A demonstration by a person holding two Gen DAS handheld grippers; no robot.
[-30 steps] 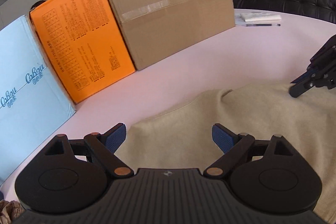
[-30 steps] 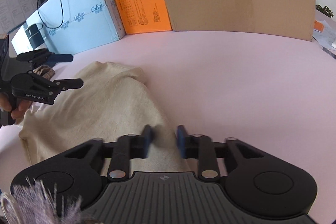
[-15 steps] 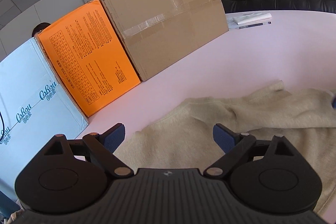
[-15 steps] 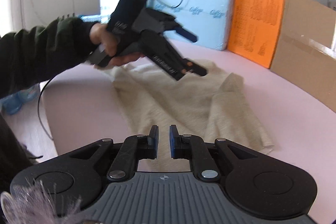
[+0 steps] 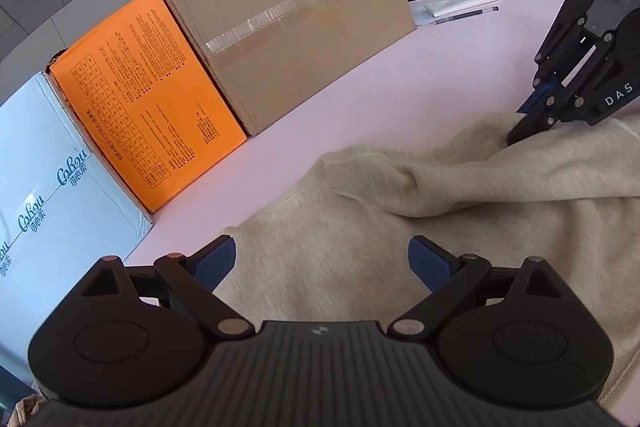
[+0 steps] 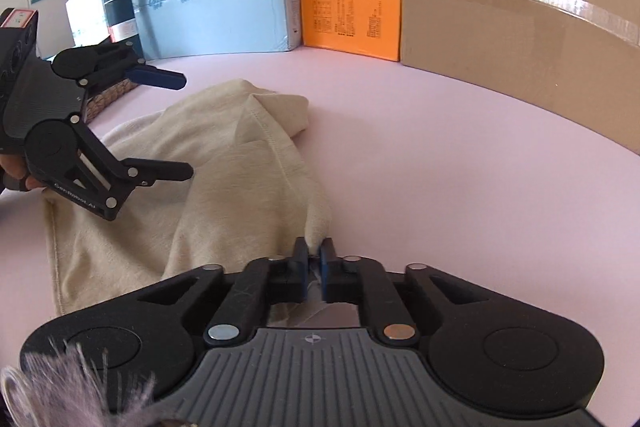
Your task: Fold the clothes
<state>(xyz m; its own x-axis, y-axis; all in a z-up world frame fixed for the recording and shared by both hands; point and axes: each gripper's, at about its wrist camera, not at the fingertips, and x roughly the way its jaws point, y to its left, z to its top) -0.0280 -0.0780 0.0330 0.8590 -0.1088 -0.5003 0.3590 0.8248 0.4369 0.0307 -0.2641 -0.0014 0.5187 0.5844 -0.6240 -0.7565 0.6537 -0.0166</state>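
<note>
A beige garment (image 5: 460,211) lies rumpled on the pink table (image 5: 400,95); it also shows in the right wrist view (image 6: 208,163). My left gripper (image 5: 322,261) is open and empty, hovering over the garment's near left part; it shows in the right wrist view (image 6: 182,125) at the left. My right gripper (image 6: 314,253) is shut on an edge of the garment and lifts a fold of it. It shows in the left wrist view (image 5: 520,125) at the right, tips pinching the cloth.
A light blue box (image 5: 48,195), an orange box (image 5: 148,95) and a large cardboard box (image 5: 292,39) stand in a row along the table's far side. A pen and papers (image 5: 464,5) lie far right. A black cylinder (image 6: 120,9) and a woven basket (image 6: 108,95) sit left.
My right gripper swung back to the garment and closed on its edge, pulling up a fold. My left gripper stayed open over the cloth.
</note>
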